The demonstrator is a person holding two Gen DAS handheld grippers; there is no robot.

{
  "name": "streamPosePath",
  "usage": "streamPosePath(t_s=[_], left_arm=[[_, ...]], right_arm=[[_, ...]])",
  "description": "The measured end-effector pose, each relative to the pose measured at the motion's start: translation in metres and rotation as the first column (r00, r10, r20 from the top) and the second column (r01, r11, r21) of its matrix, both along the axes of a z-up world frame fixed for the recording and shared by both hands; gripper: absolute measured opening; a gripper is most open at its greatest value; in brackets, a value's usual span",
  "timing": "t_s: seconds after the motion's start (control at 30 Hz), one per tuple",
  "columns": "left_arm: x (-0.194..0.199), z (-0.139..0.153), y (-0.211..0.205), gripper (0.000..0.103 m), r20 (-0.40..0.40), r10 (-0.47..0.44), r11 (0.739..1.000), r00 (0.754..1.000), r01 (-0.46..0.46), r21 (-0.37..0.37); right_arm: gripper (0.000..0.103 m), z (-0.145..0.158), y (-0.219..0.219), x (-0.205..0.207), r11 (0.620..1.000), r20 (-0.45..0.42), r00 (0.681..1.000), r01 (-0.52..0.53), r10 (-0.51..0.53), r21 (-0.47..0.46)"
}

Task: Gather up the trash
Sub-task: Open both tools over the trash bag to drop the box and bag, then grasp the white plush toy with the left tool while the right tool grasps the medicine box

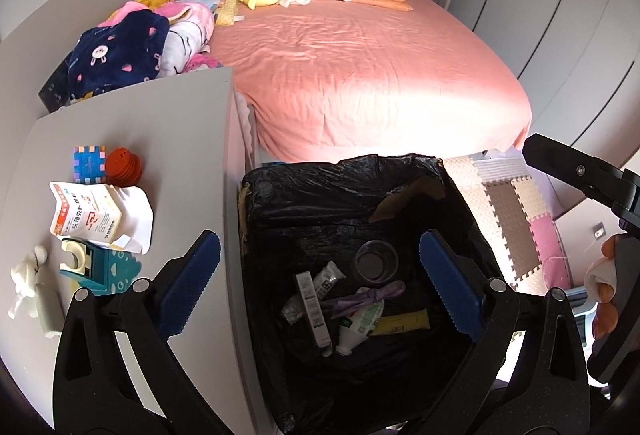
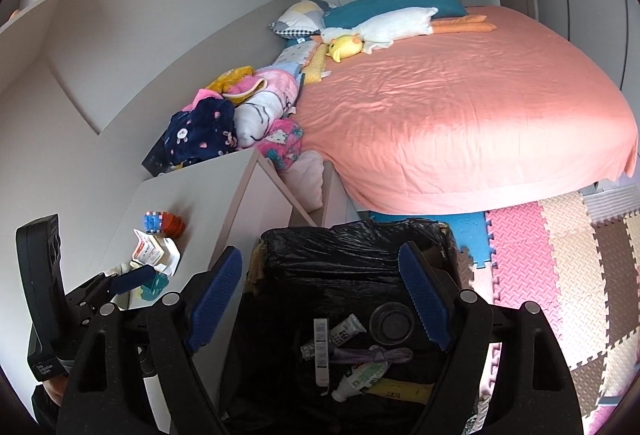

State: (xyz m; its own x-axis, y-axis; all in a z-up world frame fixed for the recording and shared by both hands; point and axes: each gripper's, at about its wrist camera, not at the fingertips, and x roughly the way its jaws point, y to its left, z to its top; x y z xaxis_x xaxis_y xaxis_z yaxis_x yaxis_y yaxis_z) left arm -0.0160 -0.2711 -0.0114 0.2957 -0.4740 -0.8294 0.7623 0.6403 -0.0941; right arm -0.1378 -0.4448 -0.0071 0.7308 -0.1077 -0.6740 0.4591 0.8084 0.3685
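Note:
A bin lined with a black bag [image 1: 304, 175] stands on the floor between the white table [image 1: 168, 139] and the bed. Inside lie a clear cup [image 1: 376, 261], a white bottle [image 1: 360, 327], tubes, a long box, a purple cloth strip and a yellow packet. My left gripper [image 1: 320, 267] hangs over the bin, open, with nothing between its blue pads. My right gripper [image 2: 320, 275] hangs over the same bin [image 2: 352, 235], also open and empty. A crumpled medicine box with paper [image 1: 92, 211] lies on the table left of the left gripper.
On the table are a teal tape dispenser [image 1: 96, 267], an orange ribbed object [image 1: 124, 167], a blue block [image 1: 90, 163] and a white figurine [image 1: 28, 275]. The pink bed [image 1: 360, 67] lies behind the bin. Foam mats [image 2: 560, 255] cover the floor to the right.

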Motion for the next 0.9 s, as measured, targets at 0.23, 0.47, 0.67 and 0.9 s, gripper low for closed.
streamPosePath(t_s=[0.23, 0.47, 0.67, 0.9], left_arm=[[0.004, 0.001, 0.014, 0.097, 0.009, 0.021, 1.0, 1.0, -0.021, 0.005], [0.014, 0.001, 0.038, 0.097, 0.009, 0.078, 0.997, 0.997, -0.078, 0.006], [0.022, 0.001, 0.063, 0.097, 0.01, 0.138, 0.99, 0.99, -0.138, 0.01], [0.031, -0.001, 0.095, 0.097, 0.004, 0.211, 0.977, 0.978, -0.211, 0.012]], right_arm=[[0.081, -0.001, 0.011, 0.011, 0.999, 0.0, 0.999, -0.042, 0.042, 0.004], [0.081, -0.003, 0.031, 0.028, 0.995, -0.006, 0.995, -0.1, 0.1, 0.004], [0.081, -0.006, 0.05, 0.044, 0.988, -0.016, 0.988, -0.154, 0.154, 0.008], [0.081, -0.01, 0.074, 0.064, 0.974, -0.027, 0.974, -0.224, 0.225, 0.012]])
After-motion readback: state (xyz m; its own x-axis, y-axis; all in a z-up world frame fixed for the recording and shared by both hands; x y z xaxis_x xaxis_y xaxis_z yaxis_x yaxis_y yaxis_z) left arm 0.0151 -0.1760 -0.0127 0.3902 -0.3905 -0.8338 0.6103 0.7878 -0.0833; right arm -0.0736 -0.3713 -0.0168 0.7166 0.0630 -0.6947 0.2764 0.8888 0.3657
